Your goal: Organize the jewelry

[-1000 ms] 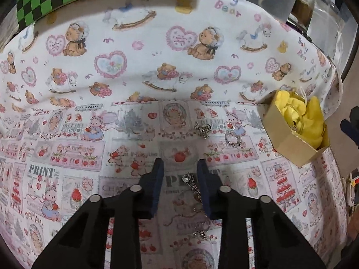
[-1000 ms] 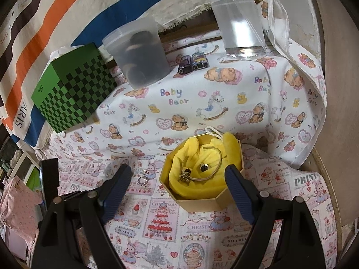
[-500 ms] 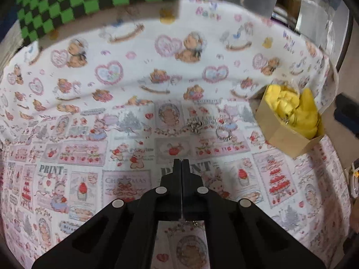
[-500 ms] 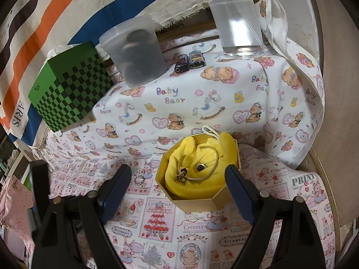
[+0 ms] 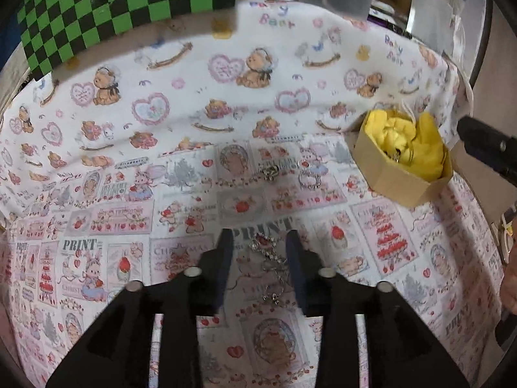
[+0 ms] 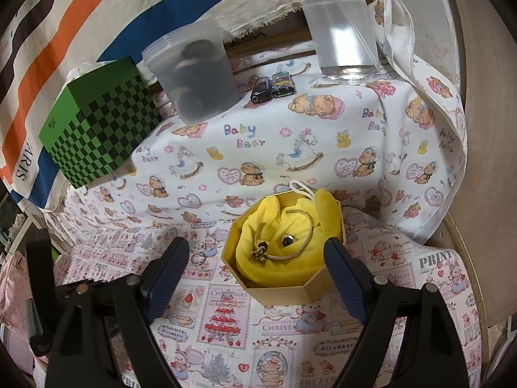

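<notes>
A: Where do the tongs stand?

B: The left gripper [image 5: 258, 242] has just been opening; its jaws are parted, and a silver chain [image 5: 269, 265] lies on the printed cloth [image 5: 129, 226] between them, pads not pressing it. The right gripper [image 6: 257, 255] is spread wide on either side of the octagonal box [image 6: 290, 291], touching nothing.

A: Room to move?

B: Bare cloth to the left; the box sits near the cloth's right edge. A ring [image 5: 308, 181] and a small charm [image 5: 269, 171] lie beyond the chain (details blurred).

A: Inside the box?

B: A bangle [image 6: 287, 236] on yellow fabric [image 6: 258, 258]. The green checkered box [image 5: 122, 6] is cut off at the frame's top.
</notes>
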The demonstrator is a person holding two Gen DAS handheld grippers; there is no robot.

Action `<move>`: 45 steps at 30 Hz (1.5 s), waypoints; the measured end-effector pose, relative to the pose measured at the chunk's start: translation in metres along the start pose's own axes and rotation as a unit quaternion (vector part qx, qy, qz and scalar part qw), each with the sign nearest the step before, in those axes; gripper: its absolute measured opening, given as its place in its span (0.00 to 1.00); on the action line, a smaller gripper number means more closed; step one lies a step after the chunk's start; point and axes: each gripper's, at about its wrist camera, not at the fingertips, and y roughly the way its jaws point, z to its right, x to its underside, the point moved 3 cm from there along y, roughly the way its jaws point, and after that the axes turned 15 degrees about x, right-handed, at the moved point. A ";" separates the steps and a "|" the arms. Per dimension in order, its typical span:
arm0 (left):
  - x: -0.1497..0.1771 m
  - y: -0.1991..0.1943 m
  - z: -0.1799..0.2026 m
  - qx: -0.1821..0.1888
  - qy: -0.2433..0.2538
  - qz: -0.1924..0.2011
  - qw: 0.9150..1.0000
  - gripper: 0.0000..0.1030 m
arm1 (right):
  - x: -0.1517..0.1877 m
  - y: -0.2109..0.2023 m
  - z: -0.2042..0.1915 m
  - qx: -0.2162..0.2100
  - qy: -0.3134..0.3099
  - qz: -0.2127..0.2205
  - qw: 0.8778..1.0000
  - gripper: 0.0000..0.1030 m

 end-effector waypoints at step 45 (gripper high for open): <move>-0.022 -0.098 -0.078 0.006 -0.103 0.199 0.975 0.02 | 0.010 0.004 -0.091 -0.035 -0.089 -0.019 0.995 0.81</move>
